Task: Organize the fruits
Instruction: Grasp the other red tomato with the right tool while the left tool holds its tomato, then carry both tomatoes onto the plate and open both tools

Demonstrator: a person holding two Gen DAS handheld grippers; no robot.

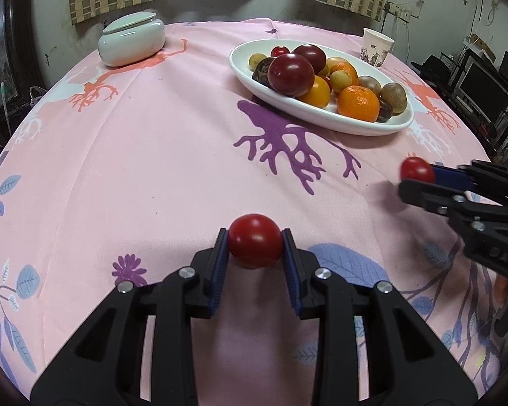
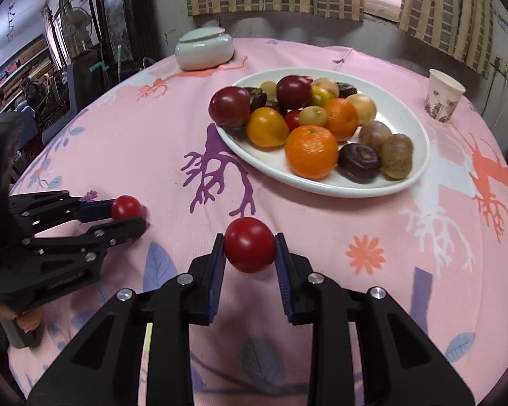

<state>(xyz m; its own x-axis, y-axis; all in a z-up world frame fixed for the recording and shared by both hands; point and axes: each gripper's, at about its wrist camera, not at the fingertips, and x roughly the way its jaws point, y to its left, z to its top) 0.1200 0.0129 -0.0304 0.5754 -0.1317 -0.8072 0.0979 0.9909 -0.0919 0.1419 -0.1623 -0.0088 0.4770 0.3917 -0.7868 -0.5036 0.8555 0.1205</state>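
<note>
My left gripper is shut on a small red tomato and holds it just above the pink tablecloth. It also shows in the right wrist view at the left. My right gripper is shut on a second red tomato; it shows in the left wrist view at the right edge. A white oval plate farther back holds several fruits: oranges, dark red plums, brown and yellow fruits.
A pale lidded ceramic jar stands at the far left of the table. A paper cup stands at the far right beyond the plate. The round table's edge curves off on both sides.
</note>
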